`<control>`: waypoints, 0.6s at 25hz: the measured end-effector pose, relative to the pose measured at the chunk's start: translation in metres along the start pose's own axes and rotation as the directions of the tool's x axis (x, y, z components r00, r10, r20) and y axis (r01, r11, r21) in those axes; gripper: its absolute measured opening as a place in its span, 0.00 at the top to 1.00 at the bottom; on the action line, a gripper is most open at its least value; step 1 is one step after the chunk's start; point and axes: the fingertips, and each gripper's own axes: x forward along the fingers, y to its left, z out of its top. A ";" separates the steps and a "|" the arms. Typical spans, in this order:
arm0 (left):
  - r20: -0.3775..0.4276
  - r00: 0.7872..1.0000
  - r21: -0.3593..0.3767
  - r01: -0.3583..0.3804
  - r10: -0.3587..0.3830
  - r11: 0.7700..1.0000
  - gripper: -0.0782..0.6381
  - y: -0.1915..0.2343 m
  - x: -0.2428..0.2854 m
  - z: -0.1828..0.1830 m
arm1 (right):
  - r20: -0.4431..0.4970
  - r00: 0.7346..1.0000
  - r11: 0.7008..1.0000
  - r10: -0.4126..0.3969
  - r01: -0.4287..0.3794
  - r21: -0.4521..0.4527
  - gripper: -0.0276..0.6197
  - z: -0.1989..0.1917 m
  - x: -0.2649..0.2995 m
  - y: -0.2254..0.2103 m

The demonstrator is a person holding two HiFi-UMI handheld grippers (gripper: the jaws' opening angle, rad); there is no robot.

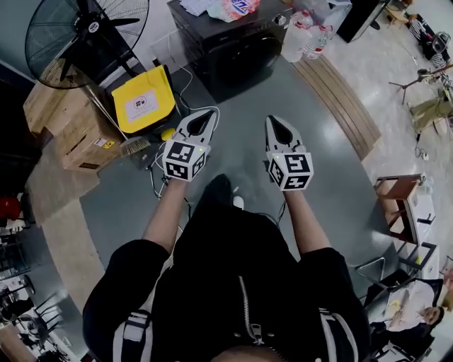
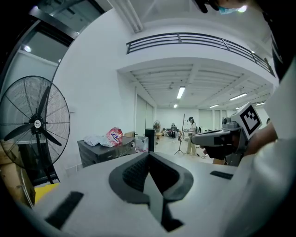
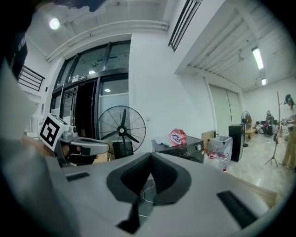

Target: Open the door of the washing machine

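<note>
Dark grey, nearly black, the washing machine (image 1: 233,60) is standing on the floor (image 1: 241,152) ahead of us, its front turned our way. From the head view it is too dark for us to pick out the door. A red-and-white bag (image 1: 233,7) is lying on its top, clear bottles (image 1: 304,32) are standing just beside it on the right, and a big black fan (image 1: 78,32) and a yellow bin (image 1: 145,99) are standing to its left.

We are holding the left gripper (image 1: 207,117) and the right gripper (image 1: 276,124) side by side, well apart from the machine, with bare floor between the tips and its front. Both are pointing toward it. In the left gripper view the machine (image 2: 104,150) is sitting left of the tips, and in the right gripper view (image 3: 185,148) it is sitting to their right, so it is lying ahead of the gap between the two tools.

Both pairs of fingers are clenched together on nothing. The left gripper's dark pads are meeting at the tip (image 2: 149,156), and the right gripper's are doing the same (image 3: 150,157), with only floor and a thin cable (image 3: 147,192) showing through the slit below.

We are reaching both forearms forward from black sleeves, elbows bent a little, and tilting the tools slightly below level with their marker cubes facing up.
</note>
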 end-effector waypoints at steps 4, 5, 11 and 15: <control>-0.018 1.000 0.001 0.009 -0.009 1.000 0.88 0.003 0.024 -0.007 | -0.009 1.000 1.000 -0.005 0.005 0.013 0.95 -0.007 0.011 -0.017; -0.019 1.000 -0.001 0.013 -0.013 1.000 0.88 0.004 0.033 -0.007 | -0.012 1.000 1.000 -0.007 0.007 0.014 0.95 -0.007 0.014 -0.024; -0.017 0.999 0.004 0.043 -0.043 0.999 0.88 0.027 0.102 0.000 | -0.014 0.999 0.999 -0.034 0.034 0.019 0.95 0.002 0.060 -0.071; -0.029 0.998 -0.005 0.053 -0.053 0.999 0.88 0.052 0.159 0.000 | -0.021 0.999 0.999 -0.037 0.037 0.022 0.95 0.007 0.106 -0.106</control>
